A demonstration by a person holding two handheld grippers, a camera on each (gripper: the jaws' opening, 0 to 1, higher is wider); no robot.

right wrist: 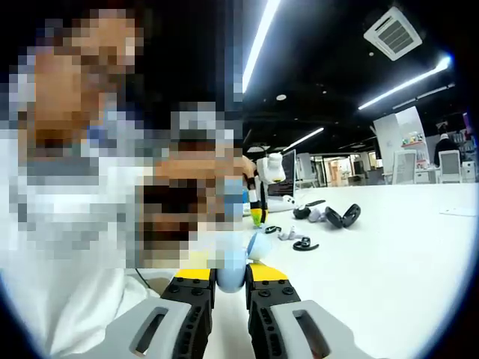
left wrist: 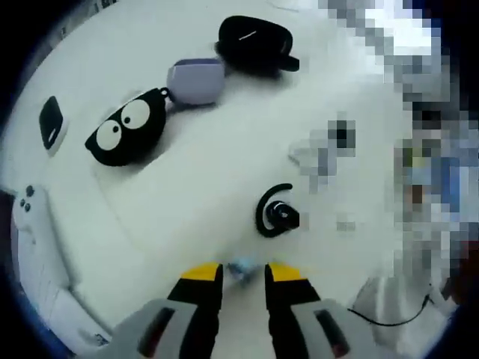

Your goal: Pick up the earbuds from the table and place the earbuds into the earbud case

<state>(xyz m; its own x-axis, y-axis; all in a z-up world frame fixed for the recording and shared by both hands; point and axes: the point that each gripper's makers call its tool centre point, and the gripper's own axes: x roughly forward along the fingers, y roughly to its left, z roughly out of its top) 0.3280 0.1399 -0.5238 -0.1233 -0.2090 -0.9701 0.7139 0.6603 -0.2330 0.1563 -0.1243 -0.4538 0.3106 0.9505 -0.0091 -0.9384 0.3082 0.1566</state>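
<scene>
White table [left wrist: 224, 172] (open middle); earbud [left wrist: 278, 212] ahead of left gripper [left wrist: 243, 274].

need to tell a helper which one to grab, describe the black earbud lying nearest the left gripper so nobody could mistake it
On the white table, look just beyond the yellow tips of the left gripper, slightly to their right in the left gripper view. The black earbud lies there alone, apart from the cases farther off. It is the small piece with a thin curved ear hook looping around it.
</scene>
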